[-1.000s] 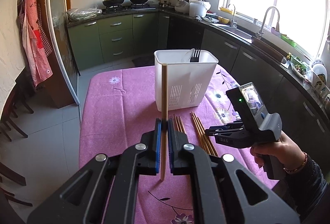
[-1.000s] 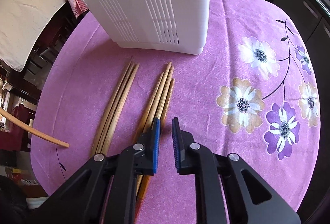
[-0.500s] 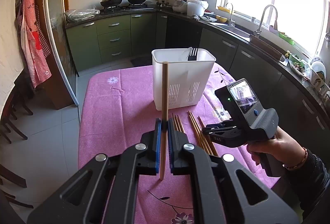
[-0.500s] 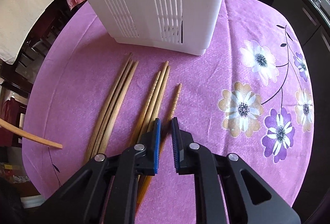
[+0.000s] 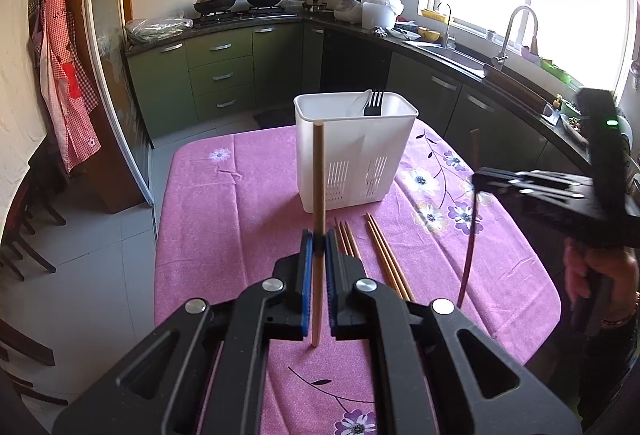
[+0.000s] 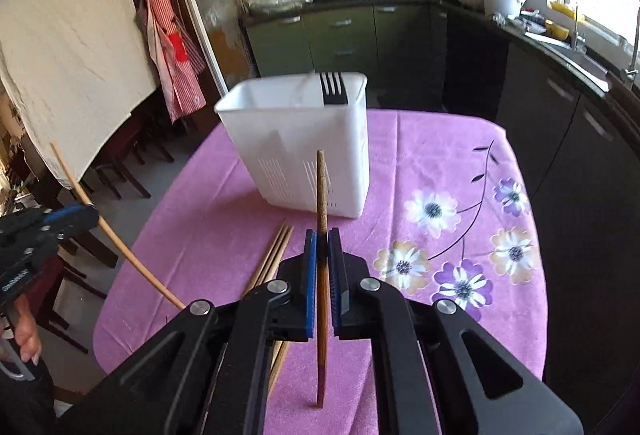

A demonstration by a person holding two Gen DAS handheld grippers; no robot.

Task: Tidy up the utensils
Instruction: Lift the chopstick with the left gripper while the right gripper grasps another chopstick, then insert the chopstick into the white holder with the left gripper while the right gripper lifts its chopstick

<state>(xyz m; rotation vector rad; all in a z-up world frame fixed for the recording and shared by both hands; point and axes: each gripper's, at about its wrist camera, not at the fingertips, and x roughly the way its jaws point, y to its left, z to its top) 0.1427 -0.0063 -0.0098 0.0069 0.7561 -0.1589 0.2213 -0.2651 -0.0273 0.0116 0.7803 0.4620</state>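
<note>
Right tool (image 6: 322,231) is way higher now than a second ago: back then it was down low over the loose chopsticks on the bench with its jaws a bit apart, and now it's up in the air, jaws just closed and clamped on a dark chopstick (image 6: 321,195) that stands nearly upright between the blue pads. That stick is off the pink flowered cloth (image 6: 420,163) completely. Left tool (image 5: 316,235) hasn't budged; it's pinched tight on a lighter chopstick (image 5: 318,171), also held upright, out in front of the white utensil holder (image 5: 352,171).

Progress-wise, looks like the early-to-middle part of the job. The holder already has a black fork (image 5: 374,101) sticking out of it plus something pale next to it, maybe a spoon, hard to tell. Both held chopsticks are not in the holder yet, just near it. Left on the bench: two little bunches of chopsticks, one (image 5: 345,237) just right of the left tool and another (image 5: 386,255) further right, all lying flat in front of the holder. So the guess is both sticks get dropped in next, then several more trips for the rest.

As for writing or brands, nothing readable. The red checked aprons (image 5: 66,75) on the wall might have some lettering but it's too small and blurry to make out.
</note>
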